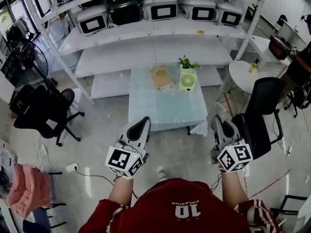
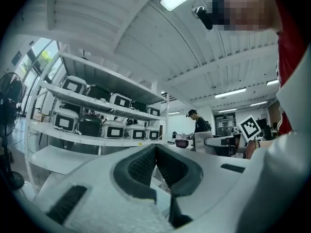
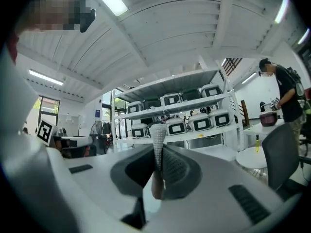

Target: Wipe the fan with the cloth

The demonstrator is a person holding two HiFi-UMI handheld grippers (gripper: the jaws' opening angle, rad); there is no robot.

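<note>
A small light-green fan (image 1: pixel 187 79) stands upright at the far right of a low table (image 1: pixel 160 111) with a pale cloth cover. A tan cloth (image 1: pixel 162 76) lies beside it, to its left. My left gripper (image 1: pixel 142 125) and right gripper (image 1: pixel 216 124) hover over the floor short of the table's near edge, well apart from fan and cloth. Both are shut with nothing held: in the left gripper view the jaws (image 2: pixel 155 152) meet at the tips, and in the right gripper view the jaws (image 3: pixel 158 140) press together. Both gripper views point level across the room.
A small green plant (image 1: pixel 187 62) stands behind the fan. White shelving (image 1: pixel 146 38) with several boxy appliances lies beyond the table. Black office chairs stand at left (image 1: pixel 46 110) and right (image 1: pixel 257 115). A round white table (image 1: pixel 248 72) carries a yellow bottle. A person (image 3: pixel 284 93) stands far right.
</note>
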